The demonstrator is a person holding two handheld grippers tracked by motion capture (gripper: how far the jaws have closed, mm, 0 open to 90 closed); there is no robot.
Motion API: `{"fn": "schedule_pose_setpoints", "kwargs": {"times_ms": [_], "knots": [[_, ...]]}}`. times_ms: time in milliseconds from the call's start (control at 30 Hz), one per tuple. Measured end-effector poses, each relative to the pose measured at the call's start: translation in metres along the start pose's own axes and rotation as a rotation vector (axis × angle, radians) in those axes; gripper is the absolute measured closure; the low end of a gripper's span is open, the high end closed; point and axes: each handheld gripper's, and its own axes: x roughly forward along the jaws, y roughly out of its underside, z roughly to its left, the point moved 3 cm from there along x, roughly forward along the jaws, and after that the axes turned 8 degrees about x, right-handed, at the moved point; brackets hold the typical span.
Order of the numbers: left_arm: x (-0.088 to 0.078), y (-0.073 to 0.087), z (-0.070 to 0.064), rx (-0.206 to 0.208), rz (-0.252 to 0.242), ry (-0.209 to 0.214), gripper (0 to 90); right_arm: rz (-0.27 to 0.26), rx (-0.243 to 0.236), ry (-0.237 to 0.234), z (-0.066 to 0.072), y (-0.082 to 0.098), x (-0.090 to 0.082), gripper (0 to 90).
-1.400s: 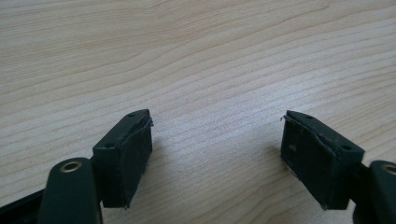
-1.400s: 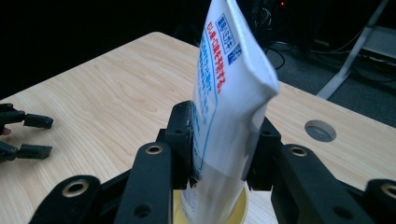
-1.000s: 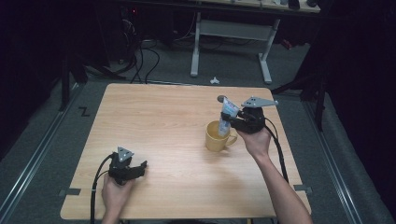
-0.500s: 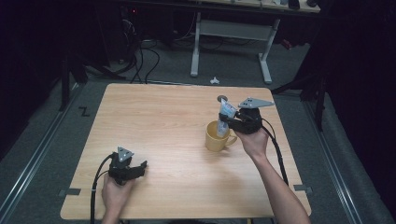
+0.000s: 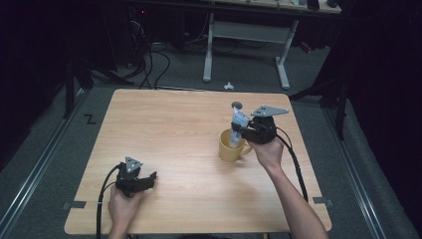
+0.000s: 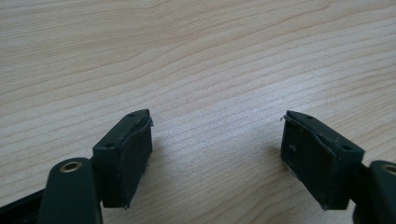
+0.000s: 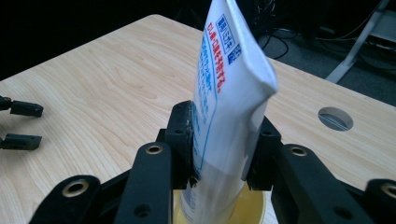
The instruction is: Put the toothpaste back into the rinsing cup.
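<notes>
Standing upright between the black jaws of the right gripper [image 7: 219,154], a white tube [image 7: 229,93] with blue and red print is clamped on both flat sides, its lower end inside the yellow mug [image 7: 243,207] just below. The right gripper view gives that print and the pads pressing into the tube; it also catches a round grommet hole [image 7: 335,118] in the wooden table [image 7: 93,93] and, far off at its left edge, the tips of the other gripper. From the high view the tube [image 5: 240,122] is small and leans slightly over the mug [image 5: 232,146], whose handle points toward the person's right hand [image 5: 268,152]; the right gripper [image 5: 245,130] is beside the mug's rim, right of the table's [image 5: 174,124] middle. Near the front left corner, the left gripper [image 5: 149,178] rests in the left hand [image 5: 123,206]. In the left gripper view its jaws stand wide apart over bare wood, the left gripper [image 6: 217,154] holding nothing. Compared with the earlier high views, the tube and right gripper have hardly shifted over the mug, and the left hand lies where it was.
</notes>
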Motion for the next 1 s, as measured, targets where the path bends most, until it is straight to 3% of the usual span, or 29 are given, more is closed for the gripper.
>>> {"fn": "schedule_pose_setpoints", "kwargs": {"times_ms": [1000], "knots": [[0.000, 0.000, 0.000, 0.000, -0.001, -0.001, 24.9, 0.035, 0.009, 0.015, -0.002, 0.010, 0.020, 67.8]]}}
